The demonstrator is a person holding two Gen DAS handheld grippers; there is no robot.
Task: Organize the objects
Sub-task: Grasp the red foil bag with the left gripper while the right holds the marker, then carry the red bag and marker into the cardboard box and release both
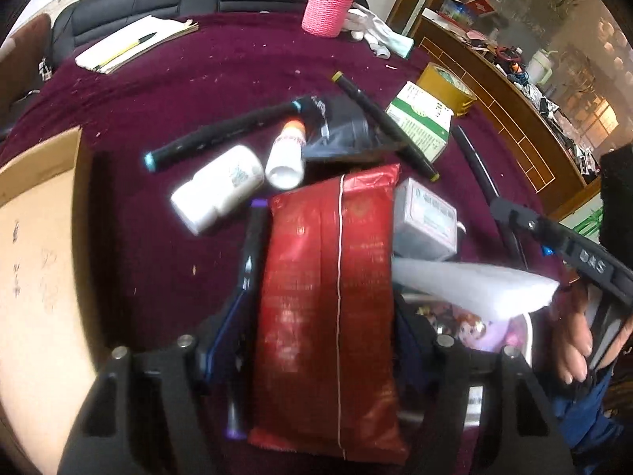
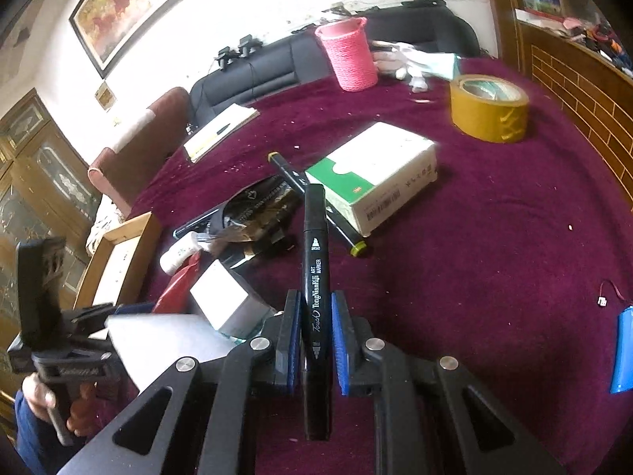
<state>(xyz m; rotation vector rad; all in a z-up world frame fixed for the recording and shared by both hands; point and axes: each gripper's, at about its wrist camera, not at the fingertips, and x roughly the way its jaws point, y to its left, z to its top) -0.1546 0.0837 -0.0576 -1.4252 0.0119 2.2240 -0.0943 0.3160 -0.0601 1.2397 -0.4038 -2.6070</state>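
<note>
My left gripper is shut on a long red foil packet, which fills the gap between its fingers and points away over the maroon tablecloth. A purple-capped marker runs along the packet's left side; I cannot tell whether it is gripped too. My right gripper is shut on a black art marker, its blue pads pressing both sides. In the left wrist view, the right gripper shows at the right with the marker. The left gripper's handle is at the lower left of the right wrist view.
An open cardboard box lies left. Ahead lie two white bottles, a teal-capped marker, a black pouch, a yellow-capped marker, a green-white box, a small grey box, a tape roll, a pink knit cup and a blue battery.
</note>
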